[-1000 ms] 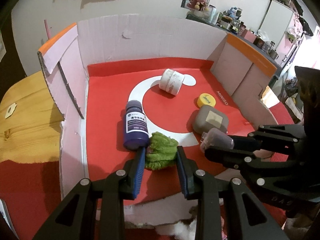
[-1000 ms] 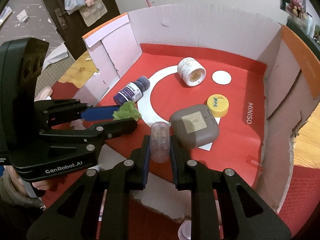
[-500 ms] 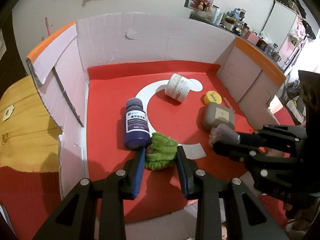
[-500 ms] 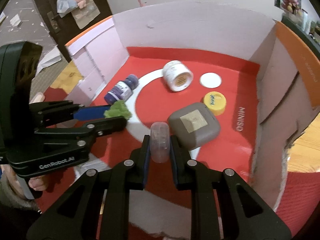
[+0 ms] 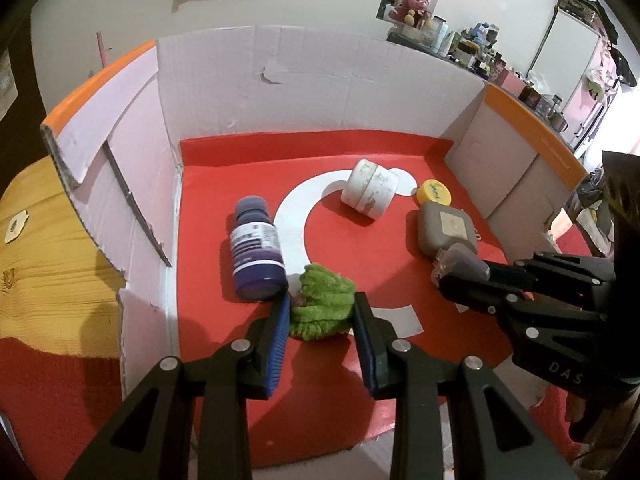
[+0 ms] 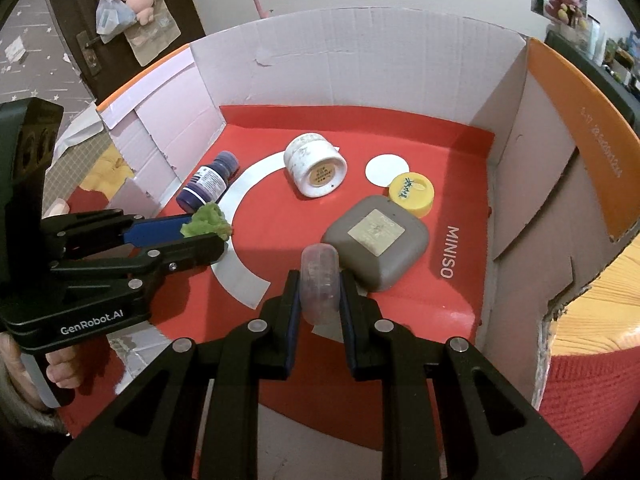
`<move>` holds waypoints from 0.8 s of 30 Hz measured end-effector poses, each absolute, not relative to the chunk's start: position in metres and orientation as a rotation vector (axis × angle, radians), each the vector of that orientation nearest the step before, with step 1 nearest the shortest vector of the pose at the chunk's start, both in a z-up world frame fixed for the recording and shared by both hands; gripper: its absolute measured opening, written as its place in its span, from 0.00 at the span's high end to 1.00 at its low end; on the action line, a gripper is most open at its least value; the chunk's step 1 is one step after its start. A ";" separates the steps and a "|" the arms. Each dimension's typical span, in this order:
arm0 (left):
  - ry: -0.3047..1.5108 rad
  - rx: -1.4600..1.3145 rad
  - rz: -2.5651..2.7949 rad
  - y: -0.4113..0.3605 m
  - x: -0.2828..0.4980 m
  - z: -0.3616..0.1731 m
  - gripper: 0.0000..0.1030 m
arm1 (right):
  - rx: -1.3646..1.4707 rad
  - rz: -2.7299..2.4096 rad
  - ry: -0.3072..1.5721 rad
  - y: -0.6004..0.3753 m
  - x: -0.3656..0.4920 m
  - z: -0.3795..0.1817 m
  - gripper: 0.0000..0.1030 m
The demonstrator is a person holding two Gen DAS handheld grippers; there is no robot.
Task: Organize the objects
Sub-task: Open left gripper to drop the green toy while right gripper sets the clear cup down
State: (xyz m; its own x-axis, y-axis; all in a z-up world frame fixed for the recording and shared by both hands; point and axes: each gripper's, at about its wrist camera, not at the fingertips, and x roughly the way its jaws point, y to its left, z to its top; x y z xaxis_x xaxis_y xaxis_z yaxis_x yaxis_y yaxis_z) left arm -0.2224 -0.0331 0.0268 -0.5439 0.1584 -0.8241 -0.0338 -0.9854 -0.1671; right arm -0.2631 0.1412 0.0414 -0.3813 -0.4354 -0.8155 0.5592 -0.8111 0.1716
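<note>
Cardboard walls [image 5: 320, 80] rise around the red floor ahead of the left gripper [image 5: 320, 312], whose blue pads pinch a fuzzy green cloth [image 5: 322, 306] from both sides. Just beyond its left fingertip a purple bottle [image 5: 256, 248] lies on its side, touching the cloth. Farther ahead a white jar [image 5: 370, 194] lies tipped over, with a yellow lid [image 5: 434, 193] and a grey rounded case [image 5: 446, 230] off to the right. At the right edge the right gripper [image 5: 452, 270] reaches in with a clear capsule-shaped container [image 5: 458, 262] in its tips.

From the right wrist, the right gripper [image 6: 319, 284] presses both fingers against that clear container [image 6: 320, 280], which stands up between them. The grey case [image 6: 376, 242] sits just ahead and right of the tips, the yellow lid [image 6: 412, 192] beyond it, the white jar [image 6: 314, 168] ahead. To the left, the left gripper [image 6: 206, 232] holds the green cloth [image 6: 206, 220], the purple bottle [image 6: 208, 184] just past it. A hand [image 6: 56, 368] grips its handle.
</note>
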 end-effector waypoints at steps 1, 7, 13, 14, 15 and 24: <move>-0.201 -1.441 2.660 -0.033 -0.222 0.027 0.68 | 1.243 -2.198 0.174 0.141 -0.263 0.041 0.83; -0.217 -1.439 2.661 -0.035 -0.221 0.027 0.67 | 1.241 -2.199 0.170 0.142 -0.263 0.042 0.83; -0.210 -1.436 2.670 -0.035 -0.221 0.028 0.67 | 1.241 -2.188 0.150 0.144 -0.261 0.042 0.83; -0.210 -1.435 2.671 -0.035 -0.220 0.028 0.67 | 1.241 -2.185 0.147 0.144 -0.261 0.042 0.83; -0.210 -1.435 2.671 -0.035 -0.220 0.028 0.67 | 1.242 -2.183 0.147 0.144 -0.261 0.041 0.83; -0.221 -1.435 2.667 -0.035 -0.220 0.028 0.60 | 1.238 -2.179 0.169 0.141 -0.257 0.041 0.82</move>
